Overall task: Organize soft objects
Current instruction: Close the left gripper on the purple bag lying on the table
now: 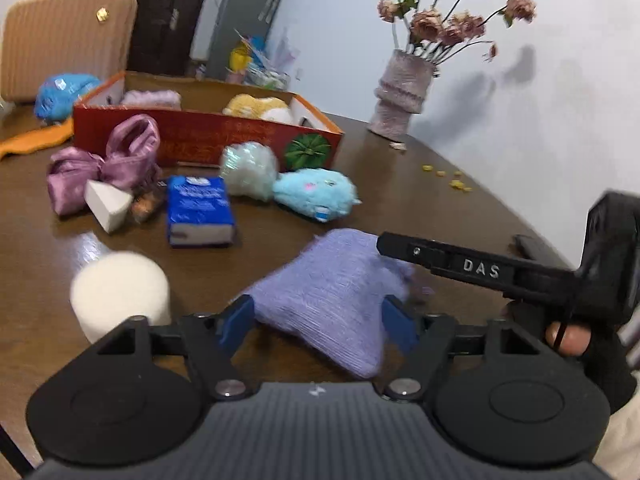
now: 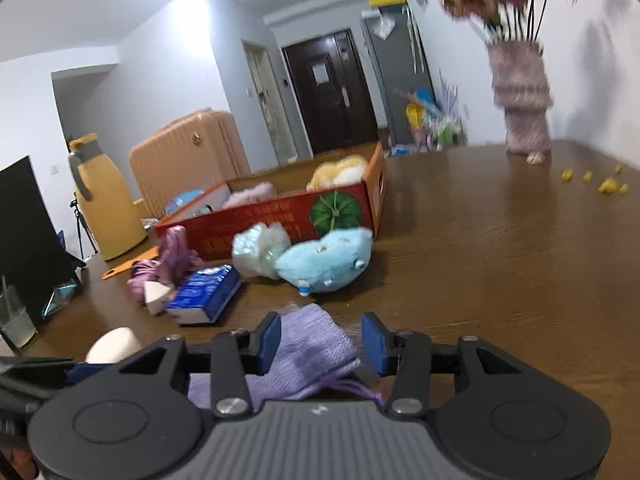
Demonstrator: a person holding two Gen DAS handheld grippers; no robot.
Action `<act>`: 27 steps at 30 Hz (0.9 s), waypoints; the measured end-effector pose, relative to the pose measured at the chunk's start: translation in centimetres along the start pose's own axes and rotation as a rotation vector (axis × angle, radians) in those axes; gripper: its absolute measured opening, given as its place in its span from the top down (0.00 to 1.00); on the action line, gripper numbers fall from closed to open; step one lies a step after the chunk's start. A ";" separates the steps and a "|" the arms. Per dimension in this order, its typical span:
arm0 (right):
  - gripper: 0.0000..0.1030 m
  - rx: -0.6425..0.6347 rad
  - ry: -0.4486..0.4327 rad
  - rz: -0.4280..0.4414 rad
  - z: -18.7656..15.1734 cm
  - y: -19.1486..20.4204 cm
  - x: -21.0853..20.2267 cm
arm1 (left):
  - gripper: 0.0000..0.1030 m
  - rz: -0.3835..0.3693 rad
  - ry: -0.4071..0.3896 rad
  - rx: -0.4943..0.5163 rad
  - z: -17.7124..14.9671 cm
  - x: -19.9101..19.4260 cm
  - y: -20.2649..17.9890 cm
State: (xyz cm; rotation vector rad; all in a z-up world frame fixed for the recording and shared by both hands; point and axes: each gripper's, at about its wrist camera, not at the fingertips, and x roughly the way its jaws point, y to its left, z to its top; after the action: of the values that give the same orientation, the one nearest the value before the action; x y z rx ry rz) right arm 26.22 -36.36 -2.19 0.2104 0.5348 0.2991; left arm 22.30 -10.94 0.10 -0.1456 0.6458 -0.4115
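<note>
Beyond my jaws stands the red cardboard box [image 1: 208, 136], the likely home for the soft things, on the counter [image 2: 500, 248]. The lilac knit pouch [image 1: 332, 304] lies slumped on the counter between both pairs of jaws. My left gripper [image 1: 316, 320] and right gripper [image 2: 320, 340] stand part open, pads clear of it. I should close squarely on opposite corners so the limp cloth lifts evenly.

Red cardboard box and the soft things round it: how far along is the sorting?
Done: a yellow plush and a pale pink fluffy item lie in the red cardboard box. In hand: nothing gripped; the lilac knitted pouch lies on the table between both open grippers, left and right. Left: light blue plush, mint pom-pom, pink satin bow, white roll.
</note>
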 end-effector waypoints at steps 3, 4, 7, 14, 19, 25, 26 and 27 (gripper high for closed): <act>0.57 0.033 0.055 -0.001 0.0 -0.2 2.0 | 0.46 0.031 0.007 -0.038 0.0 0.2 1.3; 0.57 0.024 0.061 -0.009 0.0 0.2 2.1 | 0.48 0.034 0.005 -0.055 0.0 0.2 1.9; 0.58 -0.033 0.084 -0.066 -0.8 1.8 2.1 | 0.49 0.047 0.003 -0.087 0.1 -0.3 2.6; 0.76 -0.221 0.090 -0.171 -2.4 5.9 1.8 | 0.78 -0.027 0.023 -0.033 -0.3 0.1 1.7; 0.90 -0.280 0.085 -0.184 -2.8 7.0 1.6 | 0.85 -0.046 0.019 -0.022 -0.2 -0.3 1.6; 0.94 -0.251 0.064 -0.126 -2.5 7.8 0.6 | 0.91 -0.087 -0.012 0.005 0.7 -1.5 2.0; 0.94 -0.230 0.041 -0.109 -1.8 7.9 0.2 | 0.91 -0.099 -0.038 0.011 1.6 -1.9 2.3; 0.94 -0.216 0.013 -0.092 -0.9 8.1 -0.1 | 0.91 -0.107 -0.067 0.019 2.6 -2.4 2.7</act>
State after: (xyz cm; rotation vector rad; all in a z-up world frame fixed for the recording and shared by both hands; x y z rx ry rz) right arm 23.86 -28.75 -0.65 -0.0252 0.5197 0.2669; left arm 23.01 -7.51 2.74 -0.1754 0.5697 -0.5138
